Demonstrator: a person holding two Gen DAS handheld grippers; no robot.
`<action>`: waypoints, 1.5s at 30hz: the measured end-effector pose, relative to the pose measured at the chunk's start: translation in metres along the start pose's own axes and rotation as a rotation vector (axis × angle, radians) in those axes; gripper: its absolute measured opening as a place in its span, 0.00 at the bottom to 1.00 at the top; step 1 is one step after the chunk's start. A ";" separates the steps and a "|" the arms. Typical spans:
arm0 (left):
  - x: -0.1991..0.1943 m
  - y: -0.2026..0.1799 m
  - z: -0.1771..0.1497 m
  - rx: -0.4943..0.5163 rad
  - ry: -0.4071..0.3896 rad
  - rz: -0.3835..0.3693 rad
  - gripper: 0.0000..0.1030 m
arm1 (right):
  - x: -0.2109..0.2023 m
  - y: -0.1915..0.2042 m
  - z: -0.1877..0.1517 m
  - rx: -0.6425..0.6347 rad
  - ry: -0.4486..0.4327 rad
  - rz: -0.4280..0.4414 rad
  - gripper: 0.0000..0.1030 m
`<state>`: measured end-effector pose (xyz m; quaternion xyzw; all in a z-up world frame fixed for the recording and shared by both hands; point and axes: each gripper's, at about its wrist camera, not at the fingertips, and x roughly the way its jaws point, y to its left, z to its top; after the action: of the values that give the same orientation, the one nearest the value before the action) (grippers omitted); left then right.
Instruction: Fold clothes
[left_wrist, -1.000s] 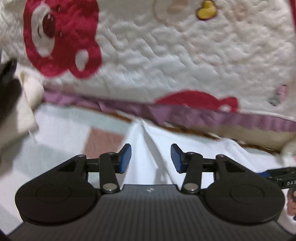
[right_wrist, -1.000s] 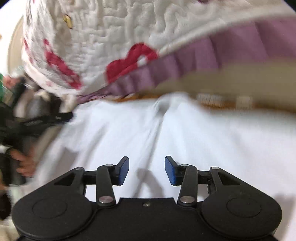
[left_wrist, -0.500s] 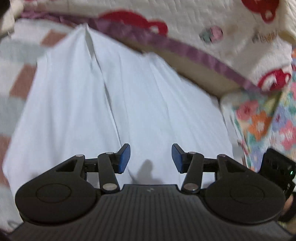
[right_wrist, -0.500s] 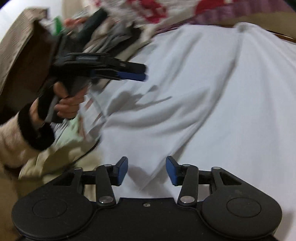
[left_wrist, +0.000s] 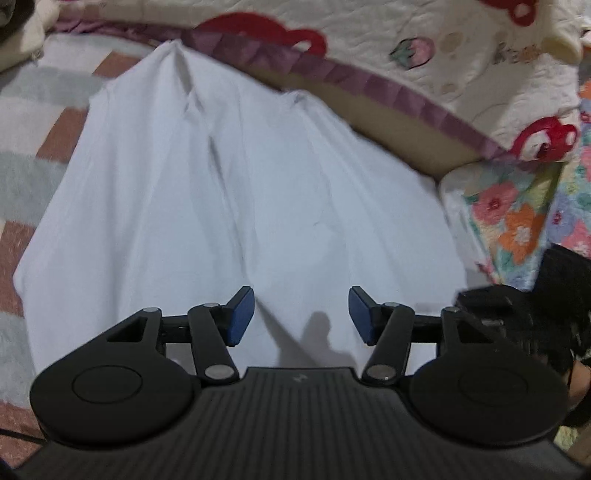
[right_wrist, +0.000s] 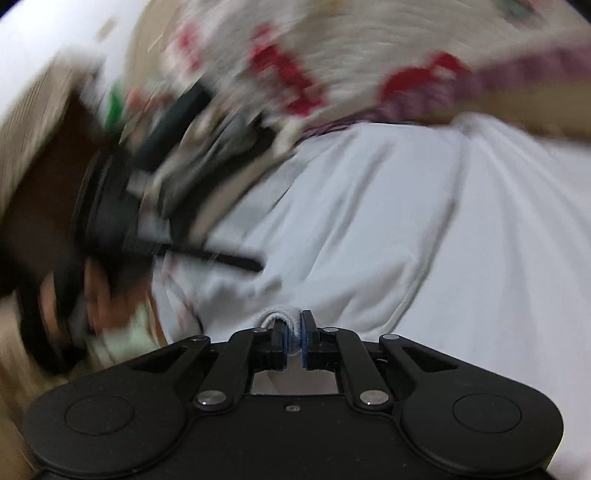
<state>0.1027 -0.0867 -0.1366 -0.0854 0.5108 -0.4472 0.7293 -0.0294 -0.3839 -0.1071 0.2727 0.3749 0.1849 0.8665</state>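
Observation:
A white garment (left_wrist: 229, 192) lies spread on a checked rug, its far end against a quilt's purple border. My left gripper (left_wrist: 301, 317) hovers open just above the garment's near part, with nothing between its blue pads (left_wrist: 242, 314). In the right wrist view the same white garment (right_wrist: 424, 229) fills the right side, and my right gripper (right_wrist: 293, 339) is shut on a folded hem of the garment at its near edge. The left gripper's body (right_wrist: 122, 214) shows blurred at the left there, held by a hand (right_wrist: 99, 291).
A cream quilt (left_wrist: 406, 33) with red bears and a purple frill hangs across the back. A floral cloth (left_wrist: 524, 221) lies to the right. The pink, grey and white checked rug (left_wrist: 33, 122) runs left. The right gripper's black body (left_wrist: 524, 314) sits close at the right.
The right gripper went from open to shut on the garment's near hem. The left gripper stayed open and drifted slightly over the garment. The right wrist view is blurred by motion.

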 end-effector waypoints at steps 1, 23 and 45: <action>-0.001 -0.001 -0.001 -0.003 0.001 -0.029 0.57 | -0.004 -0.009 0.006 0.063 -0.016 0.017 0.09; 0.030 -0.004 -0.023 -0.146 0.202 0.025 0.14 | -0.004 0.045 -0.044 -0.327 0.317 -0.125 0.09; 0.117 0.109 0.186 -0.104 -0.115 0.230 0.04 | -0.004 0.016 -0.042 -0.183 0.301 0.002 0.10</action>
<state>0.3260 -0.1711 -0.1921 -0.0894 0.4972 -0.3279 0.7983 -0.0656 -0.3595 -0.1187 0.1622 0.4818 0.2580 0.8215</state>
